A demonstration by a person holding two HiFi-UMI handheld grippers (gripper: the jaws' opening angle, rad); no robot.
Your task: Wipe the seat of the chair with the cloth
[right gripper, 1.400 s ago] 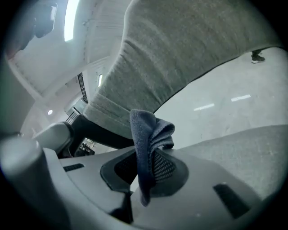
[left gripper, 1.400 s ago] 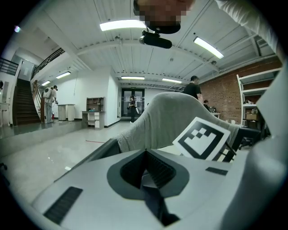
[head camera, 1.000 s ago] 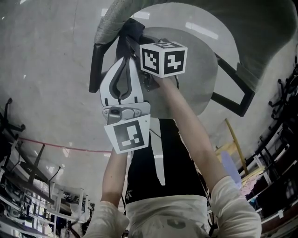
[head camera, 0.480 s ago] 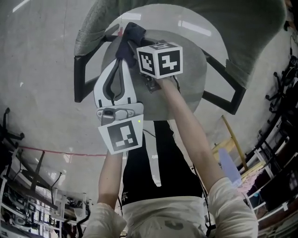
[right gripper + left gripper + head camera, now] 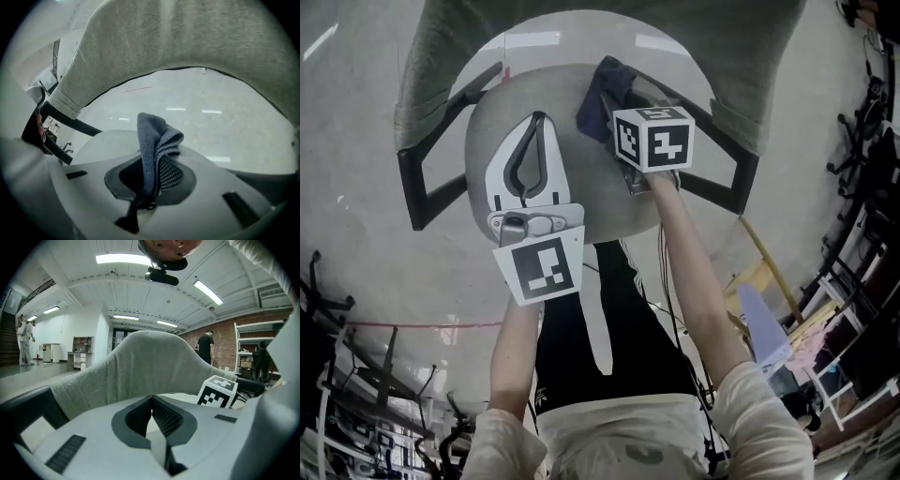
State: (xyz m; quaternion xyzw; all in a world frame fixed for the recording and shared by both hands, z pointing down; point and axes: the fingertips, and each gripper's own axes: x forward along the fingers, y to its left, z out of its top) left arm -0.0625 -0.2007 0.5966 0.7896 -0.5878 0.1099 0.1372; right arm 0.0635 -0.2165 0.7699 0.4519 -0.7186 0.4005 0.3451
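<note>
The chair's light grey seat lies below me, its grey backrest curving round the far side. A dark blue cloth rests bunched on the seat's back right part, and my right gripper is shut on it. In the right gripper view the cloth stands up folded between the jaws of that gripper, under the backrest. My left gripper hovers over the seat's middle, shut and holding nothing. The left gripper view shows the left gripper with its jaws touching, facing the backrest.
Black armrests flank the seat. Glossy grey floor surrounds the chair. Other office chairs and racks line the right side, with a yellowish wooden frame. People stand far off.
My right gripper has carried the cloth from the seat's back left corner across to its back right. The left gripper has stayed over the seat, still shut.
</note>
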